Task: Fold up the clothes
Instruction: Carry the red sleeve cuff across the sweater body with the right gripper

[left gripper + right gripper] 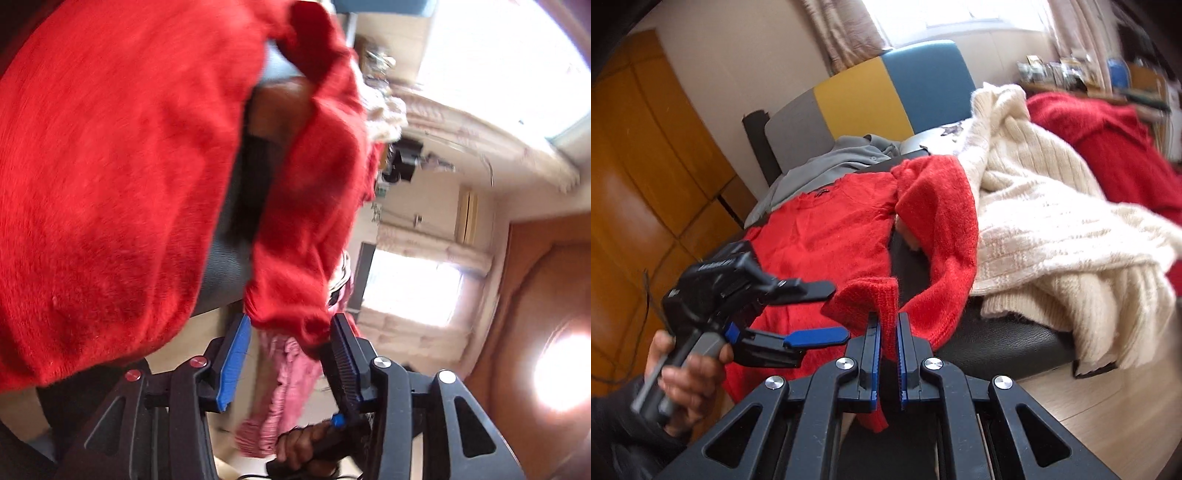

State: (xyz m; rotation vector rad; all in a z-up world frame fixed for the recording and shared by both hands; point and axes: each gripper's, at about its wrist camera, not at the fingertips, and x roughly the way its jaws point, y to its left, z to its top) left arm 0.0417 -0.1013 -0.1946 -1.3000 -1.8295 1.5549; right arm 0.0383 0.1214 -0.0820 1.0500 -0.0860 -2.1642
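Pinching a red sleeve cuff [882, 314], the right gripper [889, 354] has its jaws nearly closed on the knit. The red sweater [820, 225] lies spread on a dark seat [1004, 336], beside a cream sweater [1034, 206]. The left gripper [816, 314] hovers with jaws wide apart, holding nothing. This looks like a sleeve fold; the cuff likely needs carrying across the body. Writing on the left gripper's housing is too blurred to read.
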